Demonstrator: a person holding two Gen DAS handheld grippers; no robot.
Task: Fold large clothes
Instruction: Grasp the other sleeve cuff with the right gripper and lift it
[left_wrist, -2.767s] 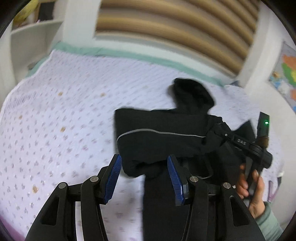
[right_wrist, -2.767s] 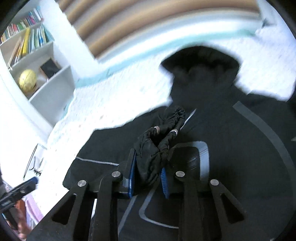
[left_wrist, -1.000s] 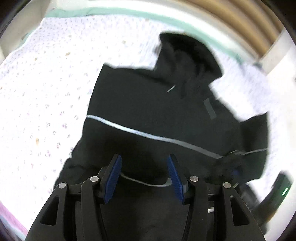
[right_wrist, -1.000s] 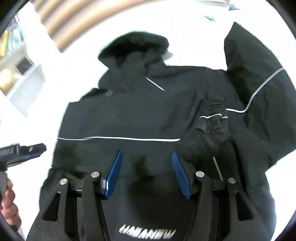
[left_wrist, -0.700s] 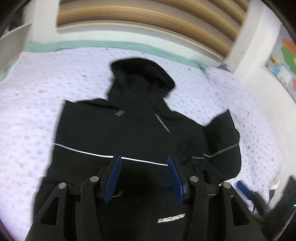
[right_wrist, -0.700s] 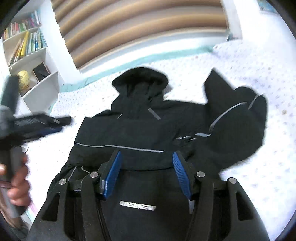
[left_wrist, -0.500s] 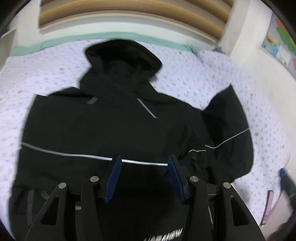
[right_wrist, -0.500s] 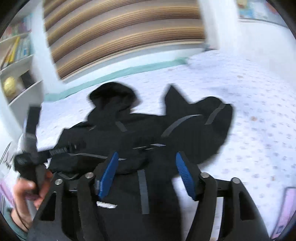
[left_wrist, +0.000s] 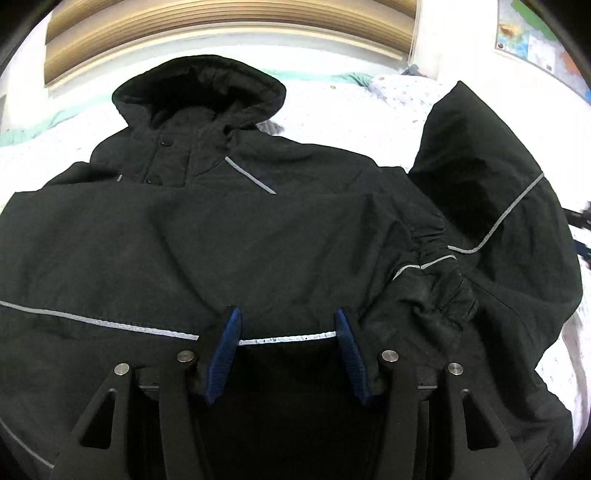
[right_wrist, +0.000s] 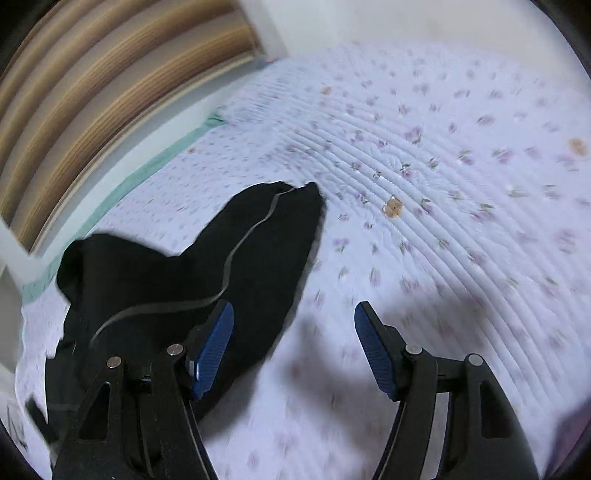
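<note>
A: Here we are over the bed (right_wrist: 461, 155), quilted white cover with small purple flowers, and a black hooded jacket (left_wrist: 258, 229) lies spread flat on it, front up, hood (left_wrist: 199, 88) toward the wooden slatted headboard (left_wrist: 229, 33).

B: What's the left gripper (left_wrist: 286, 350) doing?

A: It hangs above the jacket's lower front, angled down at it. Its jaws are opening at this moment, blue pads (left_wrist: 223, 354) apart, and the grey reflective stripe (left_wrist: 288, 338) runs across the gap behind them. I see no fabric pinched between the pads.

B: And the sleeves?

A: In the left wrist view, one sleeve is folded in across the body, its gathered cuff (left_wrist: 439, 273) lying just right of the gripper. The other sleeve (left_wrist: 491, 206) sticks out to the right on the bedcover.

B: Right gripper (right_wrist: 293, 347)?

A: Jaws standing wide, nothing in them. It hovers over bare bedcover just beside that outstretched sleeve; the black sleeve, with its thin grey stripe, lies behind the left finger. The picture is blurred here.

B: Anything else in shot?

A: A map poster (left_wrist: 532, 44) on the wall, top right.
</note>
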